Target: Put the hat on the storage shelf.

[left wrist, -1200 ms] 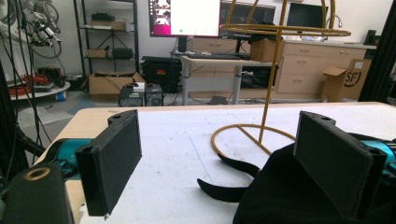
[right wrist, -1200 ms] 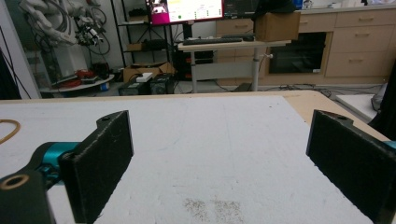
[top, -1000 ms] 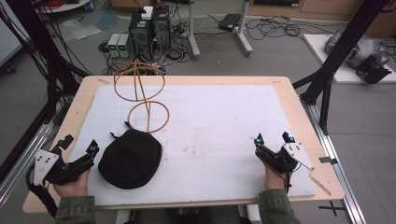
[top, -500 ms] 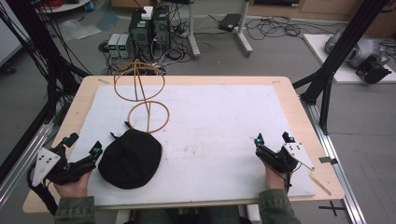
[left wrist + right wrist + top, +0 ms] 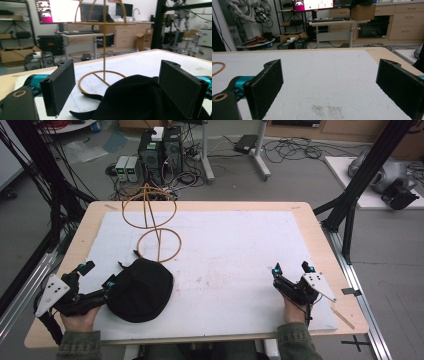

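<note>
A black cap (image 5: 141, 290) lies crumpled on the white mat (image 5: 230, 250), front left. Behind it stands a tan wire stand (image 5: 150, 220) with a ring base and a hoop on top. My left gripper (image 5: 98, 274) is open at the cap's left edge, and its nearer jaw tip reaches the fabric. In the left gripper view the cap (image 5: 140, 100) bulges up between the open left gripper (image 5: 120, 75), with the stand (image 5: 103, 50) beyond. My right gripper (image 5: 291, 268) rests open at the front right, with nothing between the jaws of the right gripper (image 5: 329, 80).
The mat covers most of a wooden table (image 5: 320, 235). Black frame posts (image 5: 360, 185) rise to the right, and computers and cables (image 5: 160, 150) sit on the floor behind. Part of the stand's base ring (image 5: 218, 67) shows at the left of the right gripper view.
My left gripper has slid to the right, up to the cap's edge. The right gripper, cap and stand have not moved.
</note>
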`<state>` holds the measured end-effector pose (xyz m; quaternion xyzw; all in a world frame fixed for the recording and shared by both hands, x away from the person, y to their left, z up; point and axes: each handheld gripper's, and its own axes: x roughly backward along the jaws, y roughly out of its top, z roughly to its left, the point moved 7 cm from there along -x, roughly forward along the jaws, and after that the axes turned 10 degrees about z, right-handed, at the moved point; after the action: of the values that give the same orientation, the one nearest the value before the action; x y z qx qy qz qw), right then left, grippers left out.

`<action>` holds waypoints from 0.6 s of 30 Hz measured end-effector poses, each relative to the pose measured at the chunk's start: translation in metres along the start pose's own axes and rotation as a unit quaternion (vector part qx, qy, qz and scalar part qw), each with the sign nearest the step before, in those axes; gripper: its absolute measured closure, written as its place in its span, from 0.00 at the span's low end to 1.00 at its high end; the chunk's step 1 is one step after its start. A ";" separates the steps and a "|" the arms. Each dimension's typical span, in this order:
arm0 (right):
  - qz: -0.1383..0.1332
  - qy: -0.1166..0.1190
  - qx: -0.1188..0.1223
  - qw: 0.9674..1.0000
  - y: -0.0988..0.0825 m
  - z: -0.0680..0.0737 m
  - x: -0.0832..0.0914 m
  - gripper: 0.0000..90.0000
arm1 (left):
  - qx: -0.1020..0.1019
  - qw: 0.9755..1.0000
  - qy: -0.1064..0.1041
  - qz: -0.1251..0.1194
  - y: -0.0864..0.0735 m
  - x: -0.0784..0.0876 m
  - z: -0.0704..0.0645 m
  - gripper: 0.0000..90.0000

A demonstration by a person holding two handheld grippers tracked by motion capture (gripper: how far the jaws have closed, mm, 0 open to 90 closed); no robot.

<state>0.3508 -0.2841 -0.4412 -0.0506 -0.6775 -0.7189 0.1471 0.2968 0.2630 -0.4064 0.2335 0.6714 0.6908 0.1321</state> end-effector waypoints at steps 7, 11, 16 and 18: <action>0.001 0.005 -0.006 1.000 0.000 0.000 0.000 0.07 | -0.004 0.999 -0.045 0.012 -0.001 -0.001 -0.005 0.16; 0.000 0.006 -0.003 1.000 0.000 0.000 -0.001 0.07 | -0.001 0.997 -0.066 0.028 -0.004 -0.004 -0.008 0.16; 0.000 0.007 -0.004 1.000 0.000 0.001 -0.001 0.07 | -0.001 0.997 -0.073 0.035 -0.007 -0.006 -0.010 0.16; -0.002 0.006 -0.005 1.000 0.001 0.000 -0.001 0.07 | -0.001 0.997 -0.074 0.035 -0.008 -0.006 -0.010 0.16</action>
<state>0.3517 -0.2838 -0.4407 -0.0453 -0.6730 -0.7230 0.1494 0.2958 0.2518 -0.4151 0.3075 0.6501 0.6768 0.1572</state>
